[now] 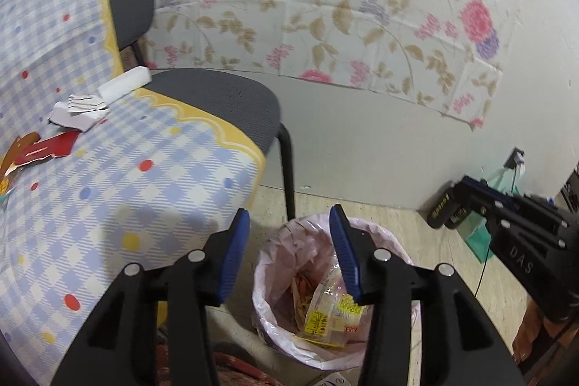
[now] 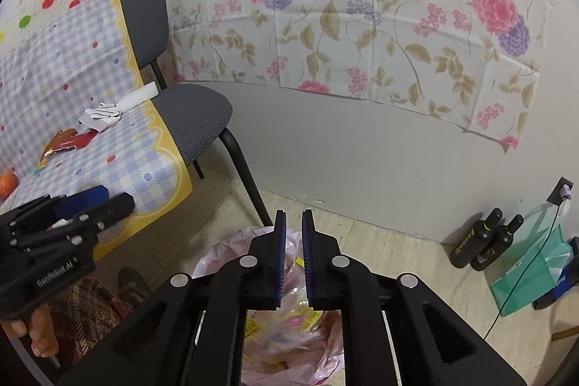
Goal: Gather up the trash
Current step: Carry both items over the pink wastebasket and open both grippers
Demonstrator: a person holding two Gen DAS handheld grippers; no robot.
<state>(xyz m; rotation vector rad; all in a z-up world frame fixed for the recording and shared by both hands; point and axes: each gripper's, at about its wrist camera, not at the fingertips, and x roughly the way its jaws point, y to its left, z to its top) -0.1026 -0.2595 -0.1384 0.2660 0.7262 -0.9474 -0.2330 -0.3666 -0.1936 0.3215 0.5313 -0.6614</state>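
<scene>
A bin lined with a pink bag (image 1: 289, 281) stands on the floor below both grippers and holds yellow wrappers (image 1: 325, 313); it also shows in the right wrist view (image 2: 231, 252). My left gripper (image 1: 289, 223) is open and empty above the bin's rim. My right gripper (image 2: 294, 217) hangs over the bin with its pads a narrow gap apart and nothing between them. On the checked tablecloth (image 1: 108, 169) lie white torn paper (image 1: 77, 109), a white block (image 1: 125, 84) and a red wrapper (image 1: 47, 151).
A grey chair (image 1: 217, 100) stands between table and wall. Two black bottles (image 2: 481, 241) and a green bag (image 2: 532, 263) stand by the wall at right, with a cable from a socket (image 2: 561, 190). An orange object (image 2: 7, 185) lies at the table's left.
</scene>
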